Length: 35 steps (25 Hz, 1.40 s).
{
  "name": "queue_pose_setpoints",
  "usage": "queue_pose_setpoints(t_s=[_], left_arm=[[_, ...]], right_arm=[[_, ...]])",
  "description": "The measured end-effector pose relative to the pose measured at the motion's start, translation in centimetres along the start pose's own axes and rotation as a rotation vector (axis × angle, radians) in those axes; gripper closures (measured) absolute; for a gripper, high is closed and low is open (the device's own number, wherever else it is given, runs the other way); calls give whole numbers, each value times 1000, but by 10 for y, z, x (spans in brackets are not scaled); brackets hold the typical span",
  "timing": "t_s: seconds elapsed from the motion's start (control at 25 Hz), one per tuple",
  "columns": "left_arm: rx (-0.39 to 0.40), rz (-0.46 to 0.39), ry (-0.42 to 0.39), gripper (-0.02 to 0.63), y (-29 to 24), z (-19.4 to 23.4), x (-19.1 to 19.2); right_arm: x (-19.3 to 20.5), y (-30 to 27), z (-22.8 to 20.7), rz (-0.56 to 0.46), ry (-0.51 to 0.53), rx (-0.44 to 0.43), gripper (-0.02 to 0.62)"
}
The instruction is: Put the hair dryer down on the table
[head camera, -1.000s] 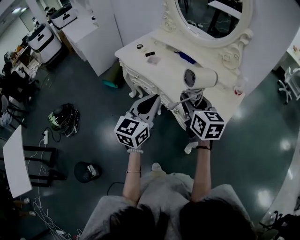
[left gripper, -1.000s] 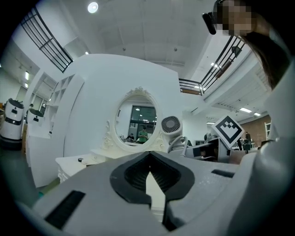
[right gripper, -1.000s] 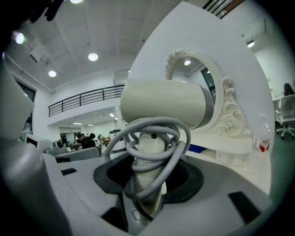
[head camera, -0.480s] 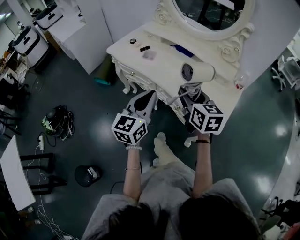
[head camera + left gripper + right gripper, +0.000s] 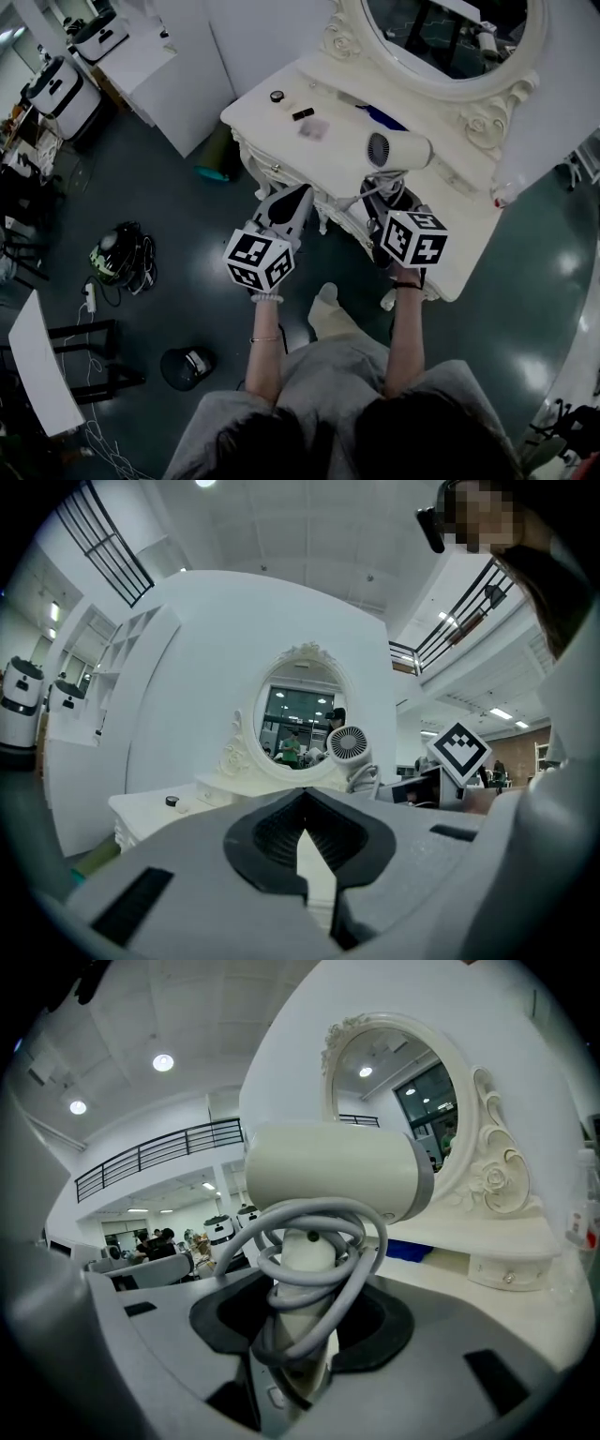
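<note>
Head view, hair dryer: the hair dryer (image 5: 398,152) is up in the air over the right part of the white worktop (image 5: 328,159), barrel level and handle pointing down. I'd say it has not been set down yet.
Head view, right claw: the right claw (image 5: 384,195) has the dryer by the handle from the near side. That hold keeps the barrel clear of the worktop while it is brought in.
Head view, left claw: the left claw (image 5: 298,197) hangs just off the near edge, left of the dryer, carrying nothing. It looks to be parked out of the way.
Head view, landing room: a little round pot (image 5: 277,96) sits at the far left and a blue thing (image 5: 380,117) lies far back by the mirror (image 5: 450,37). The near strip has room for the dryer.
Left gripper view, claw: the jaws are drawn together with nothing between them.
Left gripper view, extra: seen from the side, the dryer's rear grille stands clear above the worktop. The head view flattens that gap.
Right gripper view, grip: the jaws stand fairly wide, pressed on the handle with the grey cord (image 5: 319,1241) looped round it. The loops sit inside the grip, likely so the cord does not trail.
Right gripper view, extra: only here do the coils and the hold on the handle show plainly. The left claw is out of this view.
</note>
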<state>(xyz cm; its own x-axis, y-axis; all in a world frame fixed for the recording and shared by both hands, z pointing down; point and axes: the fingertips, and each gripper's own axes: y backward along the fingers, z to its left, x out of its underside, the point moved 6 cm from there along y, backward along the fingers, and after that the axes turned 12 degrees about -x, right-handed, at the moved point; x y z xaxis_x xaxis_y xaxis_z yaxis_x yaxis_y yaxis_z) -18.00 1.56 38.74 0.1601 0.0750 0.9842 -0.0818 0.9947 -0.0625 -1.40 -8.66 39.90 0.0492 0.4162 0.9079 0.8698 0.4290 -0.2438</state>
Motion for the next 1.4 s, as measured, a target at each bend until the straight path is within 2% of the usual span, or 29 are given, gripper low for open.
queue_pose_setpoints(t_s=[0.16, 0.6, 0.76, 0.92, 1.4], left_arm=[[3, 18, 10, 601, -32, 18, 3], [93, 69, -25, 601, -123, 43, -9], [101, 81, -31, 601, -141, 51, -5], [113, 138, -58, 601, -153, 57, 4], [217, 238, -20, 601, -197, 55, 33]], right_arm=[[-7, -23, -18, 14, -3, 8, 408], [-29, -76, -80, 65, -51, 81, 408], [-30, -87, -96, 90, -49, 103, 408], [-22, -87, -98, 75, -103, 97, 408], [-10, -109, -121, 167, -109, 151, 408]])
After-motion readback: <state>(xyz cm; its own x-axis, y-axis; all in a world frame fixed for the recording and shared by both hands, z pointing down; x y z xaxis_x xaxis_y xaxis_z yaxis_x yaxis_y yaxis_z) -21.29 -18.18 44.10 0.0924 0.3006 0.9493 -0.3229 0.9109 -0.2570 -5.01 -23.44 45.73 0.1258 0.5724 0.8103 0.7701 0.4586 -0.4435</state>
